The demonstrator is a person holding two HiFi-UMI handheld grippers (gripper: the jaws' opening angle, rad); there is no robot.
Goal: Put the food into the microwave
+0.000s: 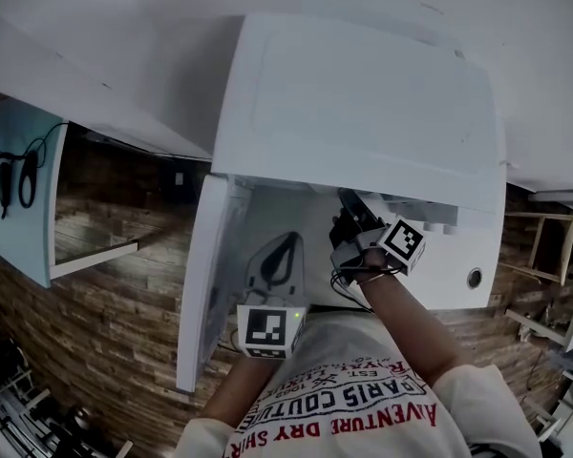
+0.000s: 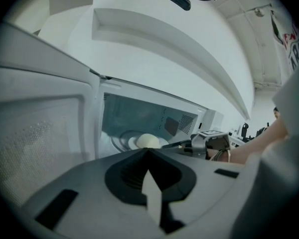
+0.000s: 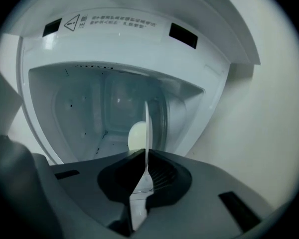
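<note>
The white microwave (image 1: pixel 353 113) stands with its door (image 1: pixel 205 275) swung open to the left. A pale round bun (image 2: pixel 148 141) lies on a white plate (image 2: pixel 127 142) inside the cavity (image 3: pixel 89 113). My right gripper (image 1: pixel 349 213) reaches into the opening, shut on the plate's near rim. In the right gripper view the plate (image 3: pixel 147 128) shows edge-on as a thin white line between the jaws, with the bun (image 3: pixel 136 137) beside it. My left gripper (image 1: pixel 277 256) hovers in front of the open door, shut, with nothing in it.
A pale blue panel (image 1: pixel 19 189) with black items hanging on it stands at the far left. Wooden flooring (image 1: pixel 124 284) lies below. A wooden frame (image 1: pixel 544 246) is at the right. A white shelf (image 2: pixel 179 49) overhangs the microwave.
</note>
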